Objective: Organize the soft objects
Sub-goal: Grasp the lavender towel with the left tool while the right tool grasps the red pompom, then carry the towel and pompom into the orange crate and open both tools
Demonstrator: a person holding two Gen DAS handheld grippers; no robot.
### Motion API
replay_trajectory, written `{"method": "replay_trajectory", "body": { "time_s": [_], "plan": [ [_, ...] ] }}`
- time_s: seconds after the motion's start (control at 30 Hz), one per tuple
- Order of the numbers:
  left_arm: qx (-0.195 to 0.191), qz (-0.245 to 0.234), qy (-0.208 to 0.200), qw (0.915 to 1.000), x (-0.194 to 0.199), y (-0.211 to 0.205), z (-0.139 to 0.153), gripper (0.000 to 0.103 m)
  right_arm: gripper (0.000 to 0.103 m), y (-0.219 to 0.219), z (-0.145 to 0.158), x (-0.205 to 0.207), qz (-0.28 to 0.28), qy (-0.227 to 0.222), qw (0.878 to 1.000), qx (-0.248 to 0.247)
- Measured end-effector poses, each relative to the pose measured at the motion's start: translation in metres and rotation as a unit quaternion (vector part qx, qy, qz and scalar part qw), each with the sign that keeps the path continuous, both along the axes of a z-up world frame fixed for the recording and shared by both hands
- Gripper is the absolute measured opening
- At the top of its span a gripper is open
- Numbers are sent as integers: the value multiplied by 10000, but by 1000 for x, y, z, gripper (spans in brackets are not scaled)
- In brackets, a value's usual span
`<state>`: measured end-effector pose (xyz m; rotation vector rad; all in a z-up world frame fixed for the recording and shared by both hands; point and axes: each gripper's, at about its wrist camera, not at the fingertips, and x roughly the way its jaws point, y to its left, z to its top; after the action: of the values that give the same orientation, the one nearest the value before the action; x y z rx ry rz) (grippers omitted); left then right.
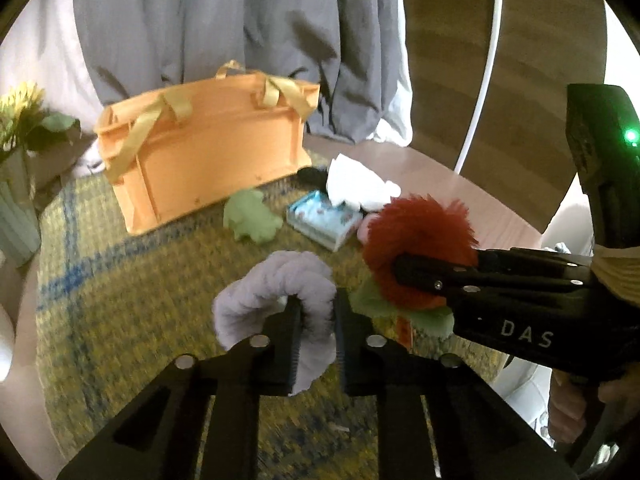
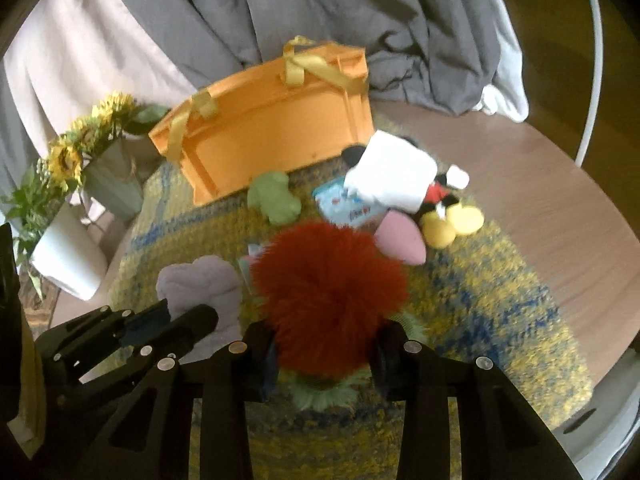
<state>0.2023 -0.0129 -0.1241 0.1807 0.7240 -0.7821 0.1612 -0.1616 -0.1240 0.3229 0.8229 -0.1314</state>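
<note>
My left gripper [image 1: 318,320] is shut on a lilac fluffy scrunchie [image 1: 276,300], pinching its ring just above the mat. My right gripper [image 2: 328,344] is shut on a red fluffy pompom [image 2: 330,292] with a green fringe under it. From the left wrist view the right gripper [image 1: 404,270] reaches in from the right and clamps the red pompom [image 1: 420,236]. The right wrist view has the left gripper [image 2: 180,320] at lower left with the lilac scrunchie [image 2: 200,284]. An orange bag [image 1: 200,160] with yellow ribbon handles stands open at the back of the mat.
On the yellow-blue woven mat [image 2: 480,300] lie a green soft toy [image 2: 274,198], a blue tissue pack [image 2: 348,206], a pink heart-shaped cushion [image 2: 400,238] and a mouse plush [image 2: 444,204] under a white cloth. Sunflower vases [image 2: 80,184] stand left. Grey curtains hang behind.
</note>
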Motion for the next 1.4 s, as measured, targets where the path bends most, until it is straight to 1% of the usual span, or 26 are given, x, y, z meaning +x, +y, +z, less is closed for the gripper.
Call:
{"method": "replay_trajectory", "body": {
  "time_s": [0.3, 0.5, 0.7, 0.93, 1.07, 1.17, 1.3, 1.4],
  "plan": [
    [-410, 202, -379, 9982, 6, 4, 37, 15, 37, 1, 37, -2, -147, -474, 9987, -137],
    [-617, 520, -725, 9941, 9, 2, 65, 15, 37, -7, 61, 6, -52, -838, 9962, -235],
    [-750, 1006, -982, 9872, 18, -7, 85, 15, 37, -21, 83, 26, 327, -1138, 9926, -279],
    [-888, 1545, -1417, 9737, 30, -18, 103, 15, 37, -35, 103, 53, 815, -1480, 9851, -333],
    [-906, 1716, -1692, 9663, 36, -23, 112, 15, 37, -41, 112, 67, 996, -1698, 9799, -330],
    [-903, 1807, -1761, 9634, 45, -24, 119, 15, 37, -44, 118, 76, 1052, -1822, 9770, -349],
    [-844, 1904, -1957, 9583, 57, -27, 127, 15, 37, -46, 126, 91, 1122, -1974, 9733, -337],
    [-808, 1923, -2048, 9563, 71, -28, 133, 15, 37, -46, 133, 105, 1117, -2090, 9710, -314]
  ]
}}
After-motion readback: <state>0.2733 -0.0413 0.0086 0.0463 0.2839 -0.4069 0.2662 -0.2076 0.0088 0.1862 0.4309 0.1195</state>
